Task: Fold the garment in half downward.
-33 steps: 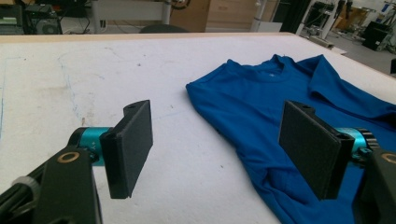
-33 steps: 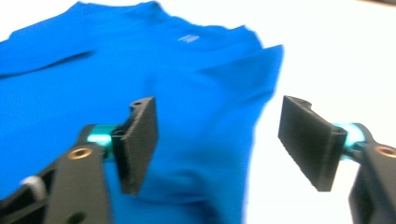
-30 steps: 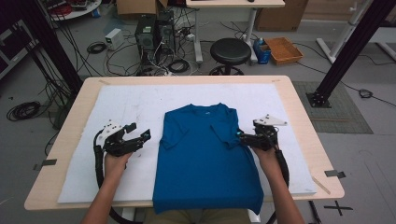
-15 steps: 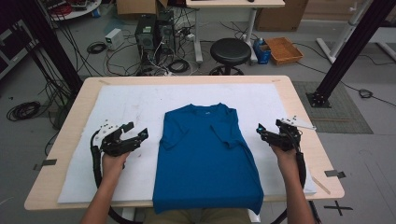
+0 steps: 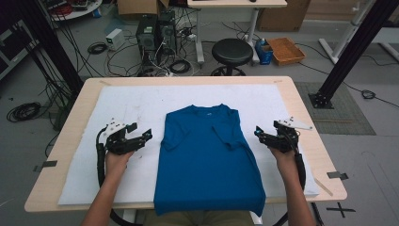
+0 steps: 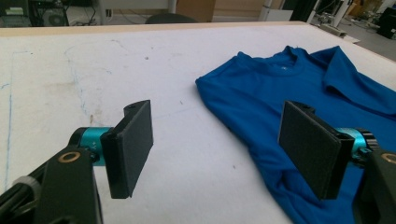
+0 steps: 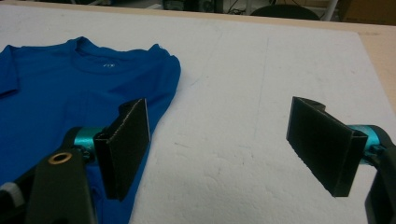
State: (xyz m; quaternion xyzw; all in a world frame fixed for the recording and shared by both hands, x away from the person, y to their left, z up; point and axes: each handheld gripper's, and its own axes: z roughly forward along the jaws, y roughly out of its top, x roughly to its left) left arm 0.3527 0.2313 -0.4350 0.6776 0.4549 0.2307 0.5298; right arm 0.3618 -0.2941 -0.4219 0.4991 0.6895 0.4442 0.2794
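One blue T-shirt point(image 5: 209, 160) lies flat on the white mat point(image 5: 141, 101) at the middle of my table point(image 5: 301, 101), collar away from me, both sleeves folded in over the chest, hem reaching the near edge. Two grippers, one per hand. My left gripper point(image 5: 141, 137) sits over bare mat just left of the shirt, jaws spread apart, nothing between them; in the left gripper view the shirt point(image 6: 299, 107) lies under its right-hand jaw. My right gripper point(image 5: 259, 133) sits just right of the shirt, jaws wide apart and empty; in the right gripper view the shirt's edge point(image 7: 70, 93) lies under the left-hand jaw. Nothing lies between either gripper and the cloth. Beyond the table: one black round stool point(image 5: 232, 51), two computer towers point(image 5: 159, 27), one orange tray point(image 5: 286, 50), loose cables on the floor.
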